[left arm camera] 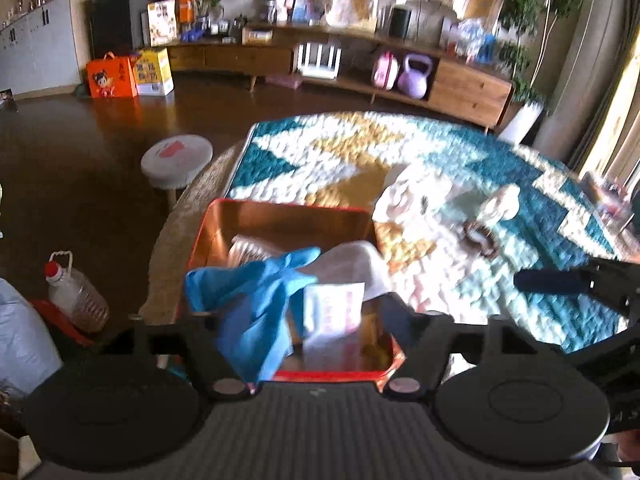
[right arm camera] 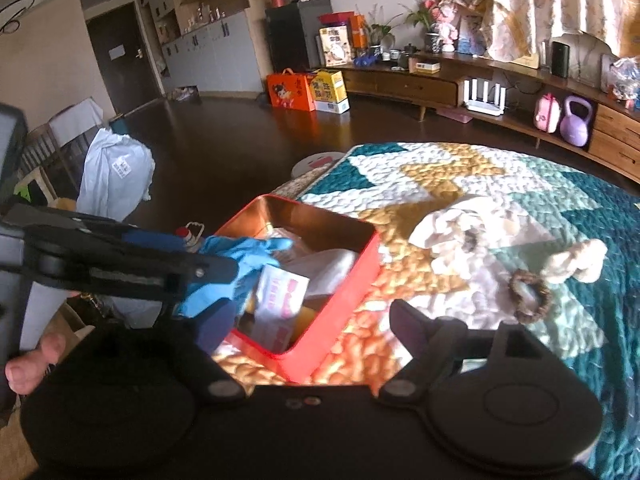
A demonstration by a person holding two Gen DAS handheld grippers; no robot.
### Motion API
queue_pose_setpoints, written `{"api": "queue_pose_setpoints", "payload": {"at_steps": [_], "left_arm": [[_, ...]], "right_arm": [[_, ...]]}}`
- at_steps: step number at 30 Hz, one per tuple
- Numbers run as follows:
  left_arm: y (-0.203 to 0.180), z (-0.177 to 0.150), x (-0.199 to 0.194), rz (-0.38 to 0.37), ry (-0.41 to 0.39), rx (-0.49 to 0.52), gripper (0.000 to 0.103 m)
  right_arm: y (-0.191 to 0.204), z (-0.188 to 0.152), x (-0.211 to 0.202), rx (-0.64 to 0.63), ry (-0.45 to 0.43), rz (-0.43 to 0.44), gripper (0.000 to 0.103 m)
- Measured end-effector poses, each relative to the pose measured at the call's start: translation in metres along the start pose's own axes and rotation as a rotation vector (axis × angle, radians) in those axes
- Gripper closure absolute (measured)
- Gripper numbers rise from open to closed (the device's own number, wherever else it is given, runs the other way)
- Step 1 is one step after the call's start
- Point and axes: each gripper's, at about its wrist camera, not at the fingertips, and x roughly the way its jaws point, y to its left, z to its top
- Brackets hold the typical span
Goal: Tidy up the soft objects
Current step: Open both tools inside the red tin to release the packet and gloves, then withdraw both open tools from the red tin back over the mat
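Left hand-held gripper (left arm camera: 296,320), seen through its own camera, has its two fingers spread wide over an open red tin (left arm camera: 280,216). A blue glove (left arm camera: 260,300) drapes across the left finger and hangs toward the tin; whether it is pinched or only caught there cannot be told from this view. Inside the tin lie a white cloth (left arm camera: 352,264) and a pink-printed tissue packet (left arm camera: 334,312). The tin sits on a quilted surface (left arm camera: 360,148) patterned in teal, white and gold, near its left edge. Further right on the quilt rest a cream crumpled cloth (left arm camera: 412,196) and a brown hair scrunchie (left arm camera: 480,238). The glove could snag on the finger and lift out again as the tool withdraws, or slide over the tin's near rim.

Right hand-held gripper (right arm camera: 316,320), in its own camera, stands open and holds nothing, poised above the quilt just beside the tin's near corner. From here the left tool enters from the left with the glove bunched at its tip over the tin's left side, part of it hanging outside the rim. A cream scrunchie (right arm camera: 580,264) lies past the brown one. The tin sits close to the surface edge, so a nudge from either tool might push it off.
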Motion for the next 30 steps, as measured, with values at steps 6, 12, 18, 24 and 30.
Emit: {"api": "queue_pose_setpoints", "payload": {"at_steps": [6,12,18,24,30], "left_arm": [[-0.022,0.004,0.001,-0.018,-0.009,-0.023,0.022],[-0.059,0.007,0.007,-0.065,-0.037,0.043,0.015],[-0.092,0.010,0.029,-0.136,-0.053,0.068,0.013],[-0.122,0.017,0.057,-0.173,-0.038,0.087,0.012],[-0.151,0.025,0.086,-0.176,-0.017,0.107,0.012]], "right_arm": [[-0.032,-0.009,-0.023,0.025,-0.017,-0.025,0.016],[-0.068,-0.016,-0.036,0.055,-0.022,-0.075,0.014],[-0.111,-0.024,-0.044,0.087,-0.019,-0.128,0.014],[-0.154,-0.024,-0.043,0.091,-0.008,-0.195,0.014],[-0.199,-0.012,-0.029,0.121,0.002,-0.242,0.014]]}}
